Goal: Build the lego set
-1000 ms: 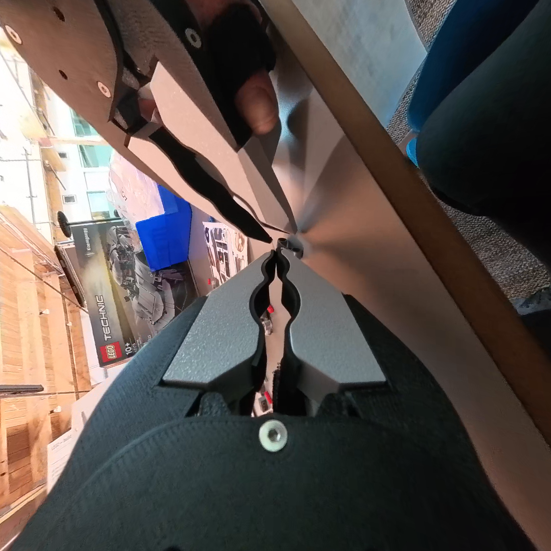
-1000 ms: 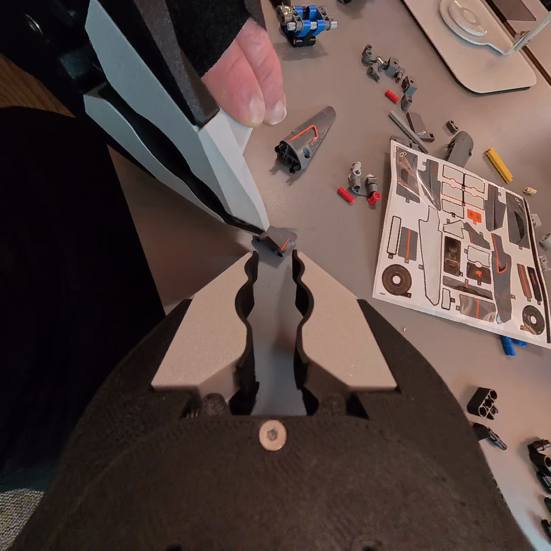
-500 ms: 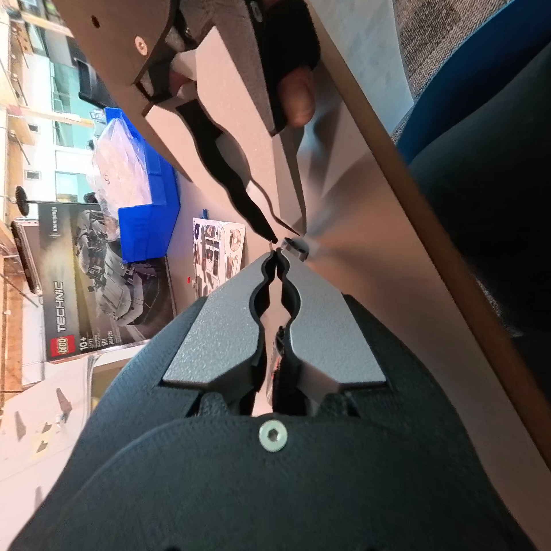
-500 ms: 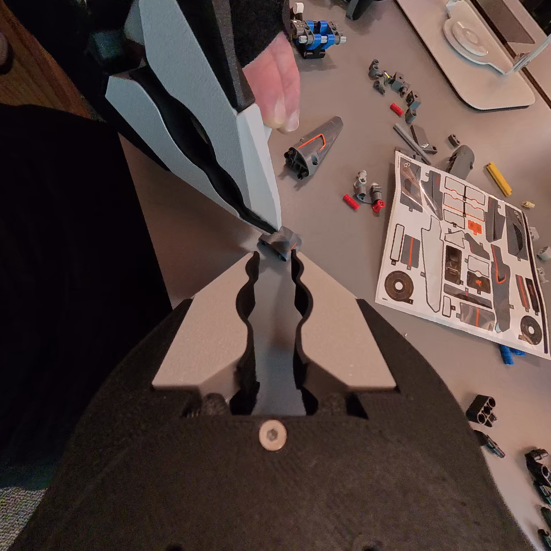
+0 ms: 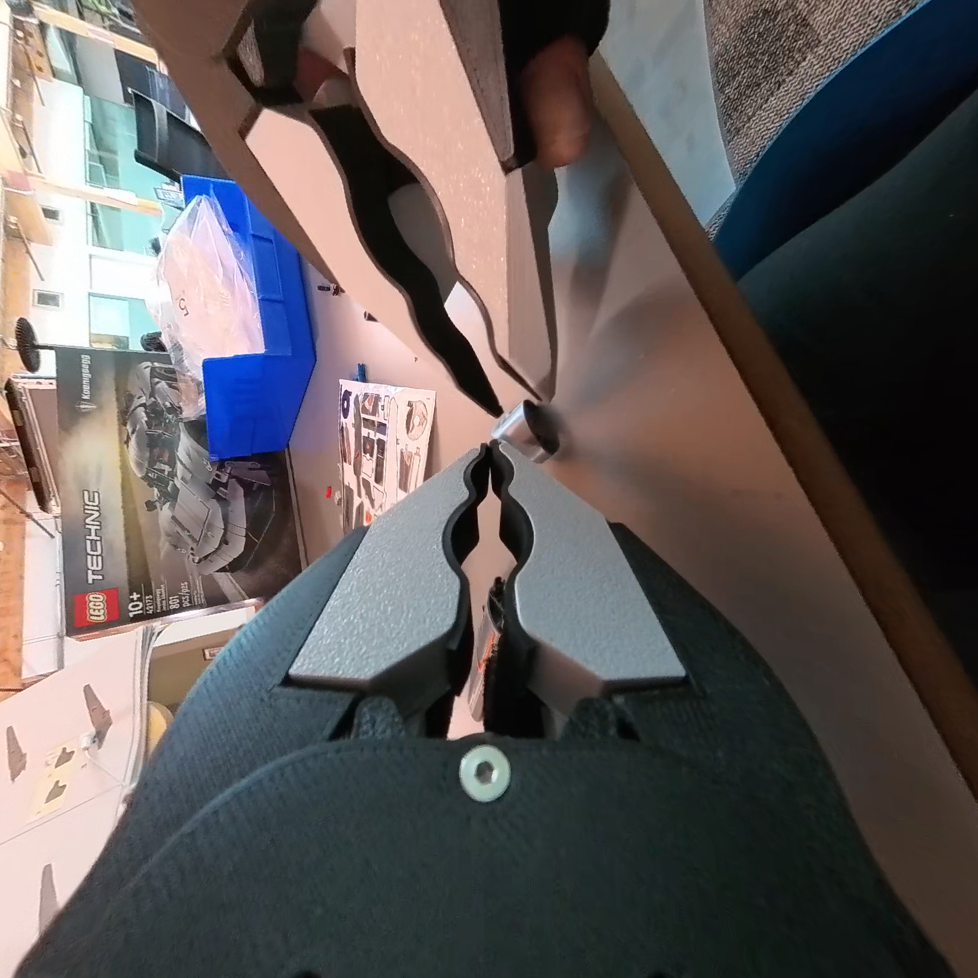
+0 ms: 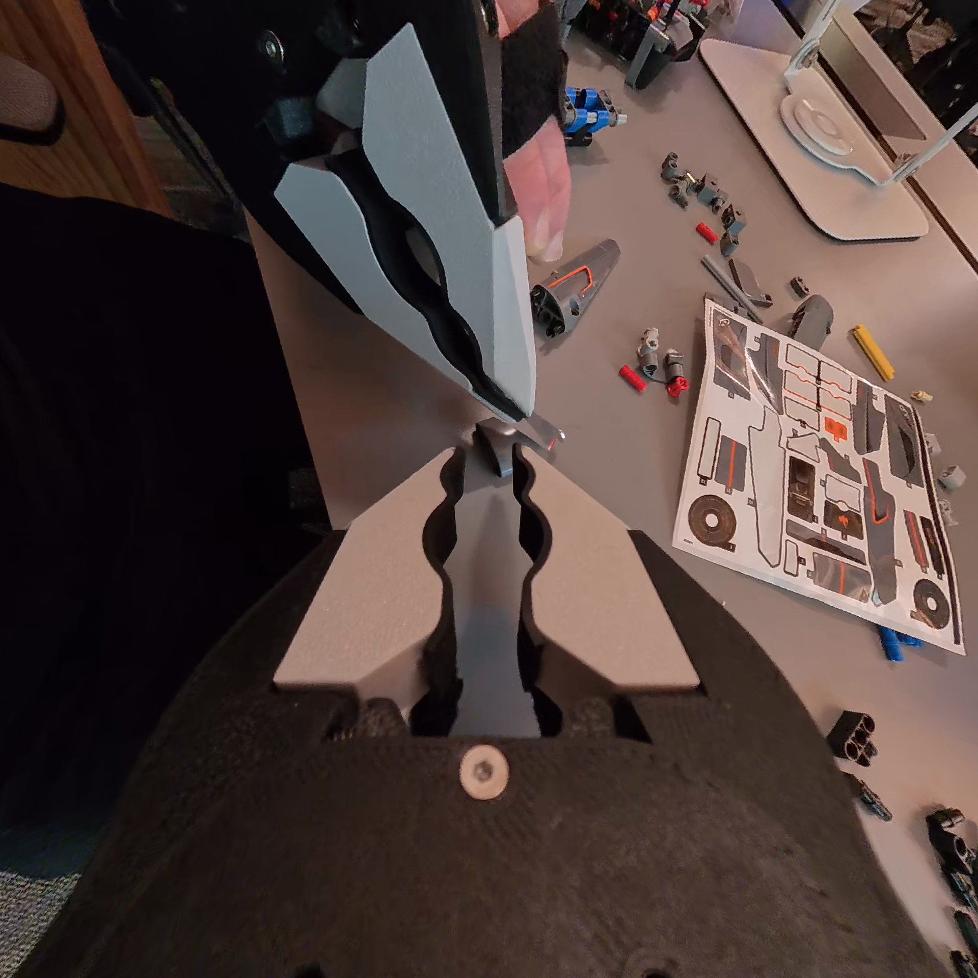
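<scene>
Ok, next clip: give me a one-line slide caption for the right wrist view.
Right gripper open around a small grey piece on the table, left gripper shut above it, sticker sheet alongside.

**Two grippers met over a small grey piece**

The right gripper [image 6: 487, 458] held its jaws slightly apart around a small grey Lego piece [image 6: 492, 450] on the grey table [image 6: 608, 465]. The left gripper [image 6: 516, 413] came down from the upper left with its tips closed, pinching a thin grey sticker [image 6: 545, 431] with an orange mark just over that piece. A sticker sheet [image 6: 825, 476] lay well to the right, and a grey cone-shaped part [image 6: 577, 286] and scattered small pieces lay beyond.
</scene>
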{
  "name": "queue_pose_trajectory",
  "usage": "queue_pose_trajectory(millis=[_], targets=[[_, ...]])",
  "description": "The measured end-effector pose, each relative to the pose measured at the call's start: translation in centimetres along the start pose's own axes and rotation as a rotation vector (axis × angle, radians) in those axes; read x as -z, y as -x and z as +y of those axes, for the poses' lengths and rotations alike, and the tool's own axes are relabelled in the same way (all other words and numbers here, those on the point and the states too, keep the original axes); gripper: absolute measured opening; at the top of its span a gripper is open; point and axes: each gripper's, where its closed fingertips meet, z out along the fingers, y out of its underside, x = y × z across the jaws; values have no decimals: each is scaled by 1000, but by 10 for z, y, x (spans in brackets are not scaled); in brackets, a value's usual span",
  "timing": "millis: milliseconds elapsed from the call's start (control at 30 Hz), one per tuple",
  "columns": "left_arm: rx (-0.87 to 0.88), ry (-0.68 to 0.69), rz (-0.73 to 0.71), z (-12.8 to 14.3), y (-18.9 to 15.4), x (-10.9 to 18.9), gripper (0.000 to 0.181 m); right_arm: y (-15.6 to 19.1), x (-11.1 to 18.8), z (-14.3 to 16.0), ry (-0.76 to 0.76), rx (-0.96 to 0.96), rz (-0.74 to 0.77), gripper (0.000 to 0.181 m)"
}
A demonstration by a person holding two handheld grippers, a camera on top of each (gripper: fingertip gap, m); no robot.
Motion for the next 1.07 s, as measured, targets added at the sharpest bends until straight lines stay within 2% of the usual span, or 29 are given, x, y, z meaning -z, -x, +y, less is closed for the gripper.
queue_pose_trajectory(millis=[267, 433, 600, 867, 1067], targets=[[-91, -29, -18, -2, 2, 4, 0, 3, -4, -2, 7, 26, 8, 18], [-196, -69, -35, -5, 2, 7, 0, -2, 4, 0, -15, -3, 30, 18], [-339, -180, -35, -15, -7, 8, 0, -5, 6, 2, -3, -4, 63, 17], [-432, -257, -145, -22, -5, -1, 0, -7, 3, 5, 19, -6, 76, 15], [-438, -247, -209, -19, -4, -8, 0, -6, 2, 6, 27, 0, 74, 14]])
